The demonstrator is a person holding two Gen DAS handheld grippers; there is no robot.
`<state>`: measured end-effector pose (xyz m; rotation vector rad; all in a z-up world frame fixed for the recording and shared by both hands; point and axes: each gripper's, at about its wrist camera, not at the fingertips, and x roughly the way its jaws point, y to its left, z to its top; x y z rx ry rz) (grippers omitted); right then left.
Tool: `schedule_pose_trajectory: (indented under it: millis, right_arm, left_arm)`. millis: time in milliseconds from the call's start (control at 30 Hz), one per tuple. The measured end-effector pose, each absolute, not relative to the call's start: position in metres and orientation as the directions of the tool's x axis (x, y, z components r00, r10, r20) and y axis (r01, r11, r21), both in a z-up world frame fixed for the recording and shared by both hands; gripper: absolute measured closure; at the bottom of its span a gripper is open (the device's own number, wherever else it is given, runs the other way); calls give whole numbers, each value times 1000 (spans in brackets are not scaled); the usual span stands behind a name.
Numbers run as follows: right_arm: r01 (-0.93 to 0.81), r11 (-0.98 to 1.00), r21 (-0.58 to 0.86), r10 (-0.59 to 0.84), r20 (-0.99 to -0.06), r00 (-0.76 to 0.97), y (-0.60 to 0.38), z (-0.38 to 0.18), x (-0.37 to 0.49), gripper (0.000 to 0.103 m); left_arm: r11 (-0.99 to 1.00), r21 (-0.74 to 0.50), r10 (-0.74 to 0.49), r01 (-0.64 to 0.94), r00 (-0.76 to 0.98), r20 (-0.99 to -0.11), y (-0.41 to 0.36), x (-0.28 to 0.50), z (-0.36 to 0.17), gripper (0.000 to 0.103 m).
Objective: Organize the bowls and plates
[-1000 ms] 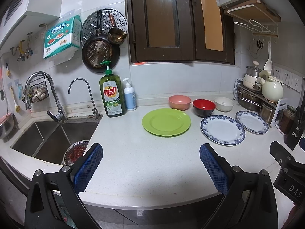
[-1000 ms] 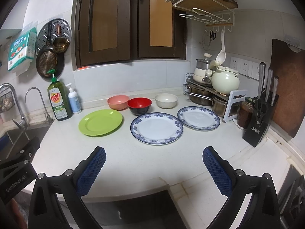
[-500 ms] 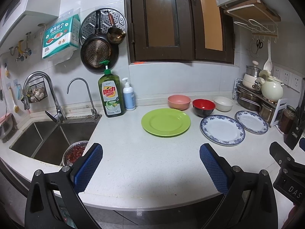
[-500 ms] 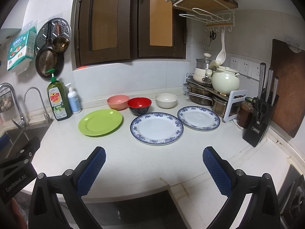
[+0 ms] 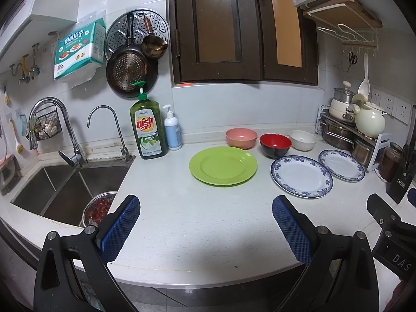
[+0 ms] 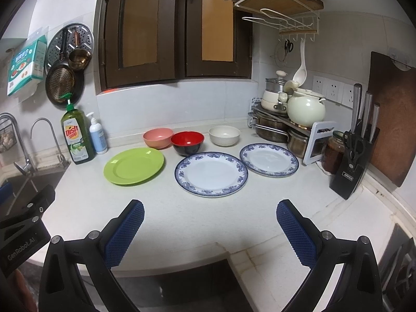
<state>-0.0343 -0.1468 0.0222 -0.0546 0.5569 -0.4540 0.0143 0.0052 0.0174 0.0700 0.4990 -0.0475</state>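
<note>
On the white counter lie a green plate, a large blue-rimmed white plate and a smaller blue-rimmed plate. Behind them stand a pink bowl, a red-and-black bowl and a white bowl. My left gripper hangs open over the counter's front edge, nothing between its fingers. My right gripper is also open and empty, well short of the plates.
A double sink with a metal bowl of red food lies left. Dish soap and a pump bottle stand by the wall. Pots and a kettle on a rack, a jar and a knife block crowd the right.
The left view has drifted very slightly; both grippers stay open in about the same place. No dish has moved.
</note>
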Motion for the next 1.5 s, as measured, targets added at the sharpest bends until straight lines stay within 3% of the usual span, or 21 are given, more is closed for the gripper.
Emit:
schedule_pose_trajectory:
  millis: [300,1033,1500]
  right_arm:
    - [382,907,-176,-416,-510,753,-153,20,-19,0]
    - [364,917,-164,-391,-553,736,-139,-11,109,0]
    - [224,961,-160,-275,-570,774,-160,-28,215,0]
  left_arm:
    - [997,62,-9,46,868,-496,3,28,13,0]
    - [995,62,-27,74,831,-556,31,163,-7,0]
    - [994,93,104,-61,812,-575,29,244,-21,0]
